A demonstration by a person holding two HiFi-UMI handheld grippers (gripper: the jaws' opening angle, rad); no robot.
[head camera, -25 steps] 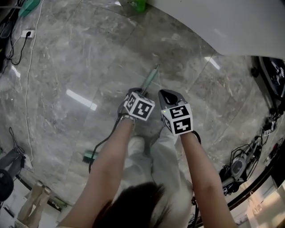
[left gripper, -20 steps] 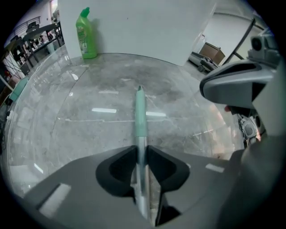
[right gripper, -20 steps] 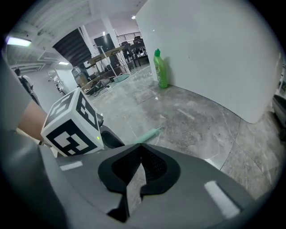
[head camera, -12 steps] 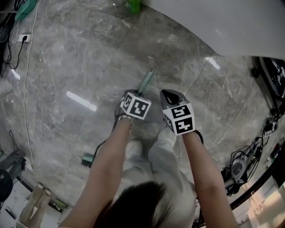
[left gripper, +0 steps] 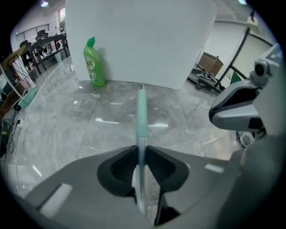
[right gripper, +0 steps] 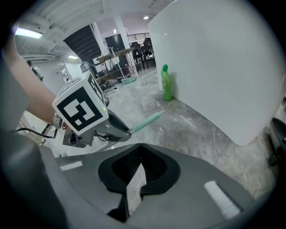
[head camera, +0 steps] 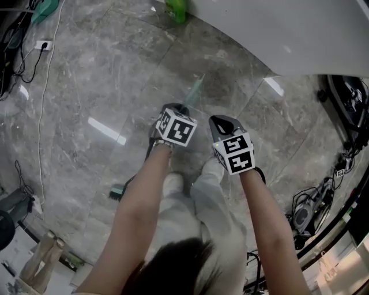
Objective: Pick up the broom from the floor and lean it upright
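The left gripper [left gripper: 142, 151] is clamped on the broom [left gripper: 141, 112]. In the left gripper view its two dark pads press from either side on the bare silver shaft, just below where the teal grip begins. The grip runs straight up the middle of the frame to a rounded tip. In the head view the same gripper sits just left of centre under its marker cube [head camera: 176, 128]. The teal grip end sticks out past it toward the upper middle of the frame, slightly blurred. The broom head [head camera: 117, 191] shows as a small teal patch at lower left, beside the left forearm [head camera: 141, 199]. The shaft between head and gripper is hidden (the forearm covers it), and whether the head touches the floor [head camera: 86, 86] cannot be told.

The right gripper [head camera: 221, 123] hangs just right of the left one, apart from the broom. In the right gripper view its jaws meet at the tips with nothing between them. The other gripper's cube fills the left middle of that frame, with the teal grip poking out to its right.

A green bottle [head camera: 177, 8] stands on the grey marble floor at the top edge of the head view, just beside a white panel [head camera: 288, 34] that fills the upper right.
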